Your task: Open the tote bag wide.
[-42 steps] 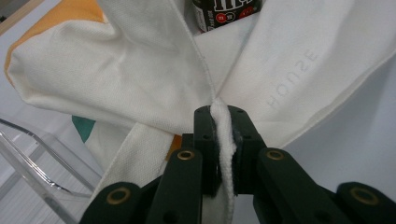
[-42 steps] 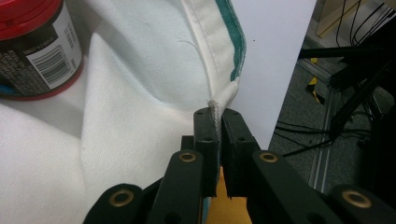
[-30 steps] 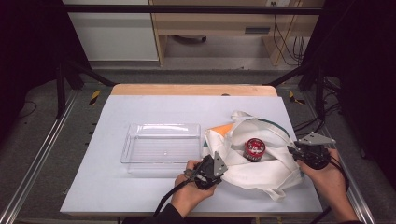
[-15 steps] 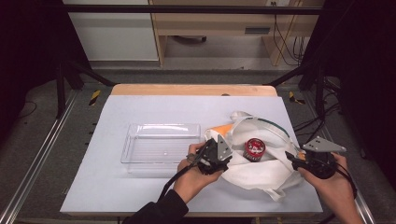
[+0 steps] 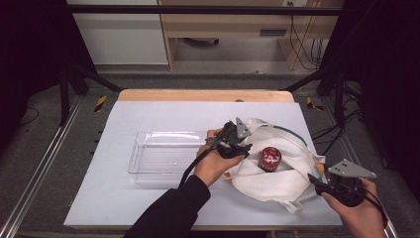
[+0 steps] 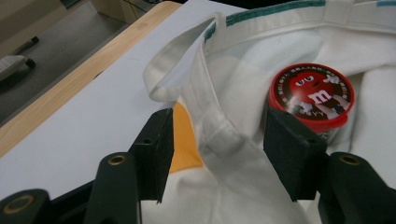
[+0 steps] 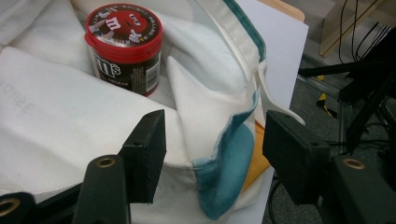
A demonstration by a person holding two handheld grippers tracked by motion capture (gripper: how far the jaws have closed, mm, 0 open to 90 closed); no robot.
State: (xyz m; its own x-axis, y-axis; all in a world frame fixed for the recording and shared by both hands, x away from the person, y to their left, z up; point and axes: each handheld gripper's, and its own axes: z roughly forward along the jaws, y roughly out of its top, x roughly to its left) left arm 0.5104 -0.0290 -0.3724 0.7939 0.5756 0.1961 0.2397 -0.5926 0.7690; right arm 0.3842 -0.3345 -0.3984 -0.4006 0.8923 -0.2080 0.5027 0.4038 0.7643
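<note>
The high view looked forward and down from above the person's side of the table [image 5: 148, 208], far enough off to take in the whole white top, the floor beyond and a shelf along the upper edge of the frame. The left gripper view sat close over the white bag [image 6: 243, 154], looking along its own two black jaws rising from the bottom edge, with the table's wooden edge running through the upper left. The right gripper view looked as closely across the bag [image 7: 56, 140] from the opposite side. All three views shared the bag and the red-lidded tub [image 5: 270, 157] [image 6: 312, 95] [image 7: 125, 44].
</note>
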